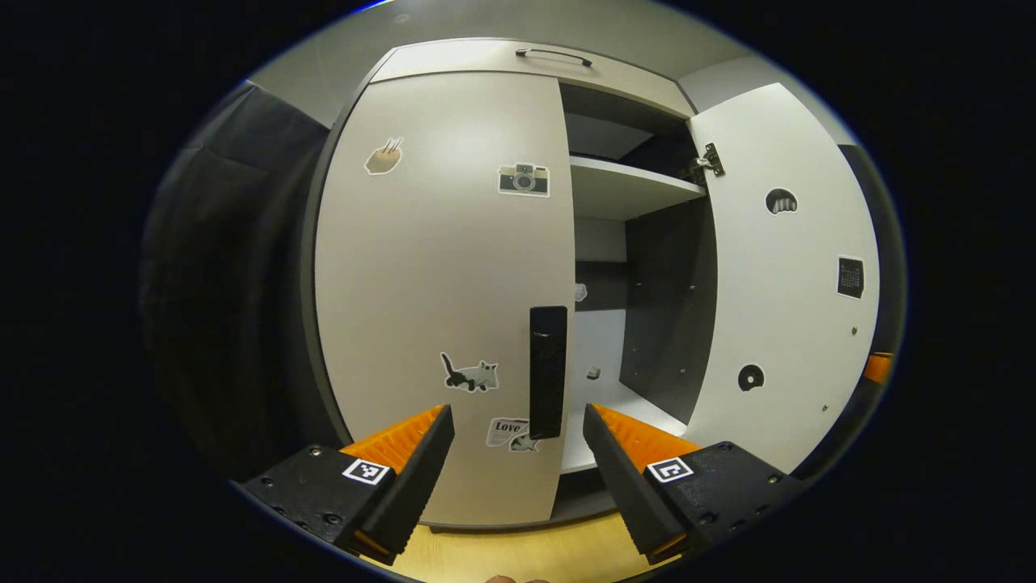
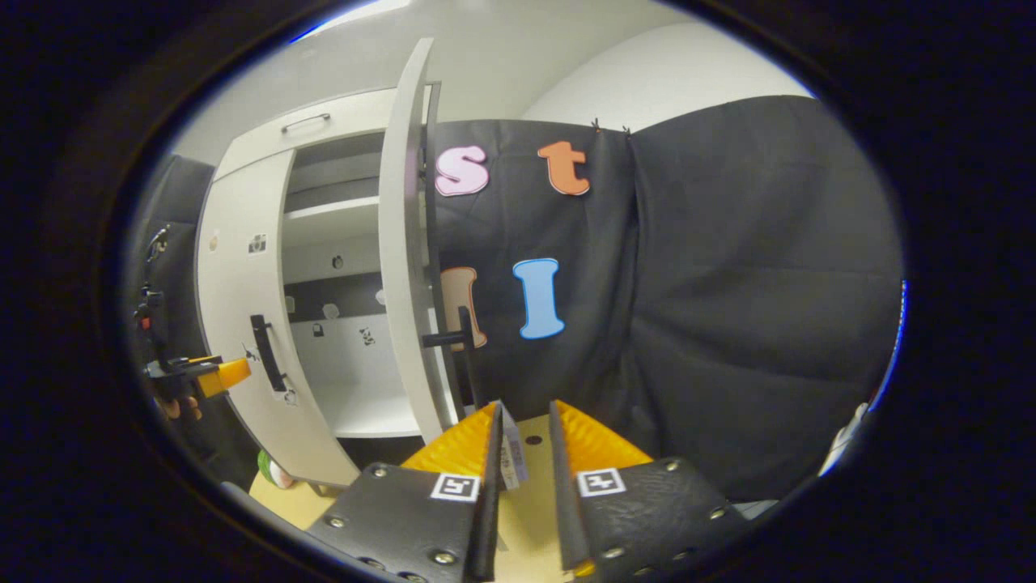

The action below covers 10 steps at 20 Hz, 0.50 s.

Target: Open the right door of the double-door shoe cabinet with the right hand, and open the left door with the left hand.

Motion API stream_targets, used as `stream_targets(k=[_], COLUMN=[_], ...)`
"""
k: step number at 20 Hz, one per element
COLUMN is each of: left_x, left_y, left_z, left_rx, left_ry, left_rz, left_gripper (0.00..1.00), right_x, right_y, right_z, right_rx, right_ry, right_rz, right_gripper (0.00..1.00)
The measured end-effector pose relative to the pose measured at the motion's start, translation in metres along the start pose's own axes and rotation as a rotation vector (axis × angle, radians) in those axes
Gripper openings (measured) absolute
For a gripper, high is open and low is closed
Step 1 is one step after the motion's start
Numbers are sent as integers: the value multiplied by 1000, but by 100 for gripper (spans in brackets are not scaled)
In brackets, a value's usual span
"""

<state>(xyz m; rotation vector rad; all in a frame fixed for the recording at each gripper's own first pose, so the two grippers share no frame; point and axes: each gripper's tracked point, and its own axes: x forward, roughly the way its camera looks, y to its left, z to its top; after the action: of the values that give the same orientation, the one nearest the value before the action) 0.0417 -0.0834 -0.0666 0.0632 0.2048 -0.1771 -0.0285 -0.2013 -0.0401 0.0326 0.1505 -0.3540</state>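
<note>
1. In the left gripper view the cabinet (image 1: pixel 486 243) stands straight ahead on a wooden floor (image 1: pixel 518 555).
2. Its left door (image 1: pixel 437 275) is closed, or nearly so, and carries several stickers.
3. A dark vertical handle (image 1: pixel 548 371) sits at that door's right edge, in its lower half.
4. The left gripper (image 1: pixel 518 429) hovers in front of this handle with its fingers wide apart; nothing is between them.
5. The handle's lower end shows in the gap between the fingertips, nearer the left one, and I cannot tell whether anything touches it.
6. The right door (image 1: pixel 781 275) is swung wide open, its inner face turned to the camera, with a metal hinge (image 1: pixel 706 162) at its top edge.
7. Between the doors the interior shows a pale shelf (image 1: pixel 627 186) high up and a pale bottom board (image 1: pixel 623 413).
8. A drawer front with a bar handle (image 1: pixel 554 55) runs along the cabinet's top.
9. In the right gripper view the right door (image 2: pixel 402 243) is seen nearly edge-on, with its own dark handle (image 2: pixel 463 344) sticking out from the outer face.
10. The right gripper (image 2: pixel 524 429) is just below that handle, its fingers close together with a narrow gap and clamped on nothing.
11. At the left edge of this view the left gripper (image 2: pixel 198 376) appears near the left door's (image 2: pixel 243 324) handle (image 2: pixel 267 352), with a hand (image 2: pixel 174 405) behind it.
</note>
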Motion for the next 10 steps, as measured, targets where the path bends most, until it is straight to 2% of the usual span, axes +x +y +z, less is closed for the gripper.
stream_targets(k=[1,3,5,6,10], left_x=[5,13,23,28,48], left_y=[-2,-5,-6,-6,-6], left_z=[0,-1,-1,-1,-2], left_rx=[-2,2,7,8,13], left_ry=[2,6,6,6,6], left_rz=[-2,-5,-3,1,19], left_gripper=[99,100,100,99,92], right_x=[-3,-4,-9,-10,-21], right_y=[-3,-4,-9,-11,-26], right_z=[1,3,3,2,-4], right_rx=[-10,-22,-34,-36,-25], right_ry=[-4,-15,-24,-23,-14], right_rz=[-4,-12,-35,-44,-87], right_gripper=[33,46,75,84,84])
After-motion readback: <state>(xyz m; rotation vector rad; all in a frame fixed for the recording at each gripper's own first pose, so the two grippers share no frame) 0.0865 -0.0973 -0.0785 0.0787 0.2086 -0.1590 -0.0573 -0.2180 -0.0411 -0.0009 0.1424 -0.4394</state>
